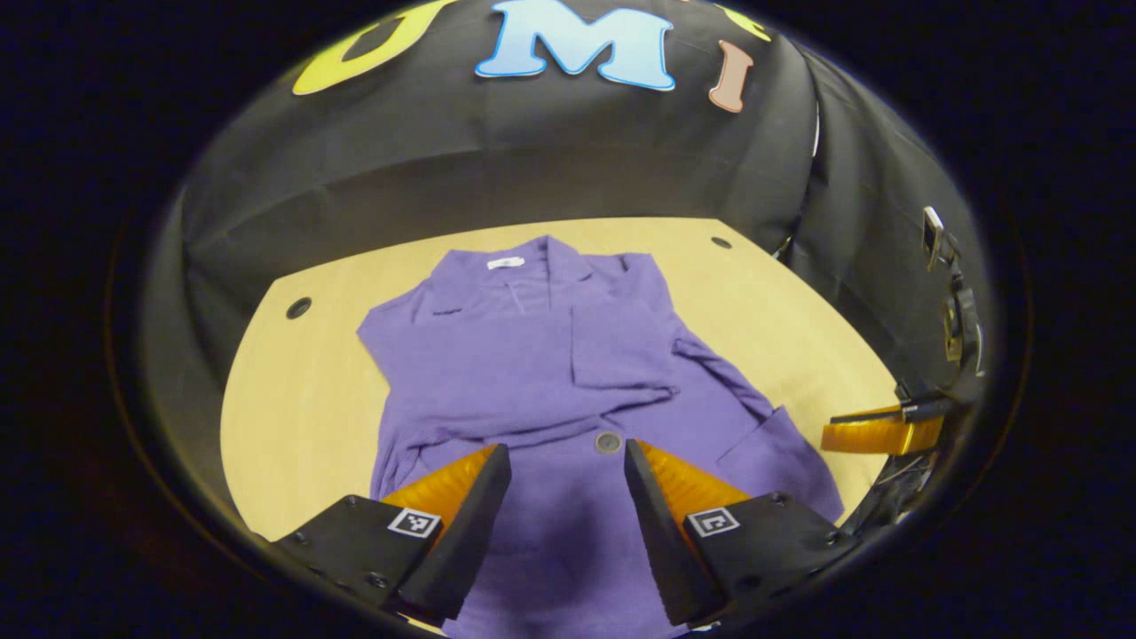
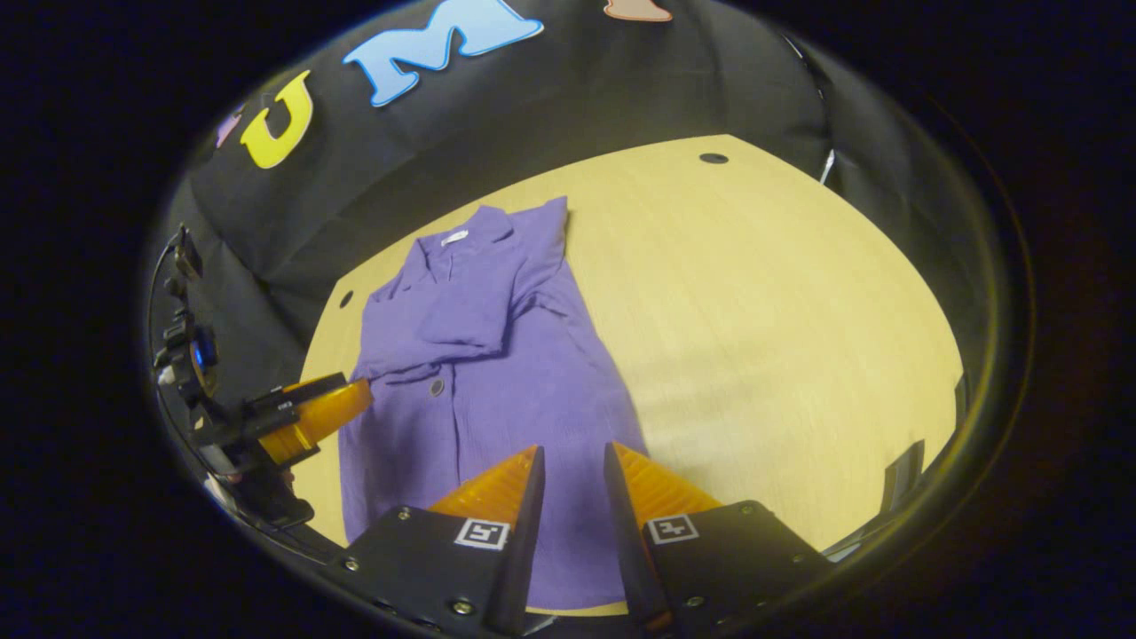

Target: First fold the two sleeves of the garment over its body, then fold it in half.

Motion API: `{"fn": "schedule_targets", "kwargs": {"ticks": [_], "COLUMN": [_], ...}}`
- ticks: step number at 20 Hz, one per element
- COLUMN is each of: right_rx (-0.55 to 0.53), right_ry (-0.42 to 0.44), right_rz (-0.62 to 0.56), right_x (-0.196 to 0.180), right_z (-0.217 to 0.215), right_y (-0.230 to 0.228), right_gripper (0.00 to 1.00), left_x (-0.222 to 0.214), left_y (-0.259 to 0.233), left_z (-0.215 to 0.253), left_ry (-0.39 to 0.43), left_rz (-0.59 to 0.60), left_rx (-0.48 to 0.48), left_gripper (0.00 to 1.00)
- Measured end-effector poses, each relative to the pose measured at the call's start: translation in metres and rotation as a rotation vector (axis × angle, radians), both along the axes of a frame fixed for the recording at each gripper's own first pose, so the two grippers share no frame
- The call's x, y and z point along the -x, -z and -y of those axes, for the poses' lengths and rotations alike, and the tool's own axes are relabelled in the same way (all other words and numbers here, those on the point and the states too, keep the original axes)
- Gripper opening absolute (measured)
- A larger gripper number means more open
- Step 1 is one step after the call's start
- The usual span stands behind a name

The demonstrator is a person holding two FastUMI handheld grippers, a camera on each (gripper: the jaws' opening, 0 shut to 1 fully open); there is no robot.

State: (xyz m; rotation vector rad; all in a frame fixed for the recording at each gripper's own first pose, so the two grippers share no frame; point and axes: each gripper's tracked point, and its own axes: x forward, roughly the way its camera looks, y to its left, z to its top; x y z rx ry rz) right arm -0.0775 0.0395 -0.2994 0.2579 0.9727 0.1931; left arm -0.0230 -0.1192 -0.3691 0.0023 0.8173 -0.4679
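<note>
A pale wooden table [image 1: 302,408] stood against the booth's black cloth wall, dark round holes near its far corners. On it lay the purple garment [image 1: 532,355], spread flat with the collar at the far side and the hem toward the grippers. Both sleeves lay folded across the body — one a broad flap [image 1: 621,342] over the chest, the other a long band [image 1: 497,417] crossing below it. A round button [image 1: 608,441] sat on the front, just under the folded band.

The left gripper [image 1: 568,461] hung over the lower half of the garment, fingers spread wide with nothing between them, cloth showing in the gap. In the right gripper view it appeared at the garment's edge, over the wood.

The right gripper [image 2: 572,466] was above the hem end, near the garment's right side — fingers narrowly parted, empty. In the left gripper view its fingers [image 1: 874,430] showed at the far right, beside a patch pocket [image 1: 772,453].
</note>
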Motion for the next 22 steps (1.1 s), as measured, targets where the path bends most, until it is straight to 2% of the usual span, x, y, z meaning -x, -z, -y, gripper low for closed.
{"fn": "schedule_targets", "kwargs": {"ticks": [1, 2, 5, 7, 8, 13, 14, 22], "right_rx": [-0.004, -0.004, 0.019, 0.039, 0.048, 0.123, 0.137, 0.229], "right_ry": [-0.011, -0.021, -0.054, -0.071, -0.076, -0.081, -0.085, -0.177], "right_rz": [-0.015, -0.024, -0.052, -0.067, -0.075, -0.135, -0.151, -0.222], "right_x": [0.004, 0.006, 0.014, 0.018, 0.019, 0.029, 0.033, 0.057], "right_z": [0.001, -0.002, -0.004, -0.006, -0.006, -0.002, 0.000, -0.006], "right_y": [-0.001, 0.009, 0.017, 0.023, 0.027, 0.043, 0.047, 0.070], "right_gripper": [0.50, 0.69, 0.70, 0.89, 0.93, 0.93, 0.94, 0.94], "left_x": [0.010, 0.018, 0.047, 0.065, 0.073, 0.113, 0.119, 0.154], "left_y": [0.005, 0.010, 0.026, 0.035, 0.040, 0.057, 0.062, 0.086], "left_z": [-0.006, -0.012, -0.030, -0.041, -0.044, -0.064, -0.067, -0.089], "left_ry": [-0.010, -0.022, -0.057, -0.064, -0.066, -0.082, -0.083, -0.084], "left_rz": [-0.011, -0.025, -0.065, -0.083, -0.094, -0.157, -0.168, -0.248], "left_rx": [-0.004, -0.009, -0.031, -0.056, -0.066, -0.120, -0.130, -0.193], "left_gripper": [0.87, 0.87, 0.93, 0.94, 0.94, 0.94, 0.97, 0.94]}}
